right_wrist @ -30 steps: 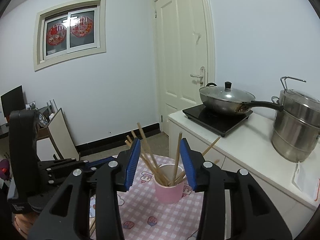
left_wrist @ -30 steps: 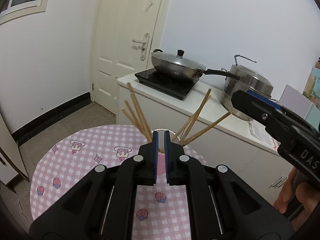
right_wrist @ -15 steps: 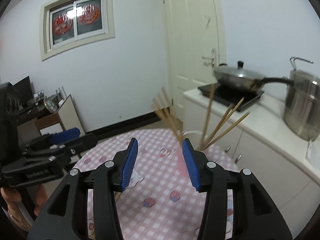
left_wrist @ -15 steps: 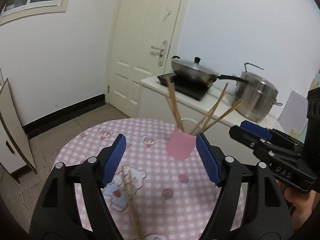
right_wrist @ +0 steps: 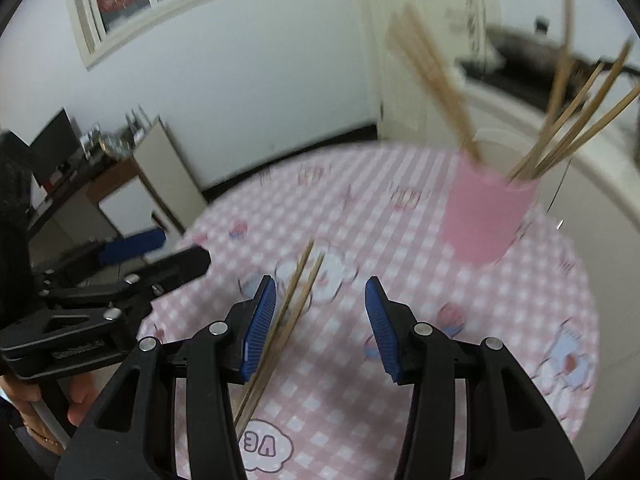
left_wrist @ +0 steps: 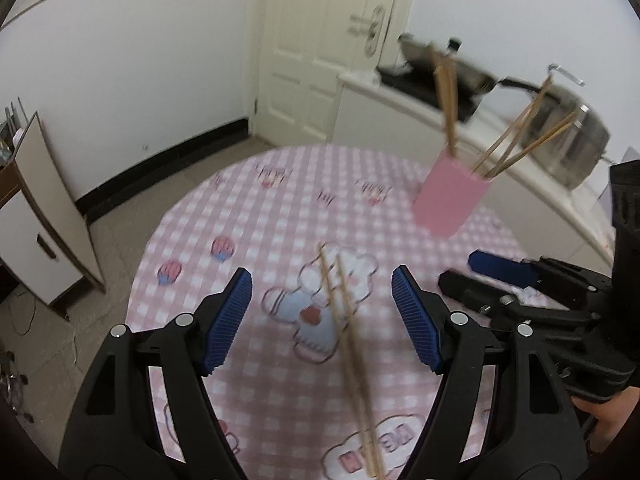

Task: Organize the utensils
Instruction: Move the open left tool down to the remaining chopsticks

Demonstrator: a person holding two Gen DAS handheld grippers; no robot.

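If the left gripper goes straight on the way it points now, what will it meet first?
Most likely the pair of loose chopsticks lying on the checked tablecloth, between the open fingers of the left gripper; depth is uncertain.

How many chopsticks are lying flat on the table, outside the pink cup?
2. The chopsticks lie side by side on the checkered tablecloth, between the left gripper's open jaws. Others stand in the pink cup.
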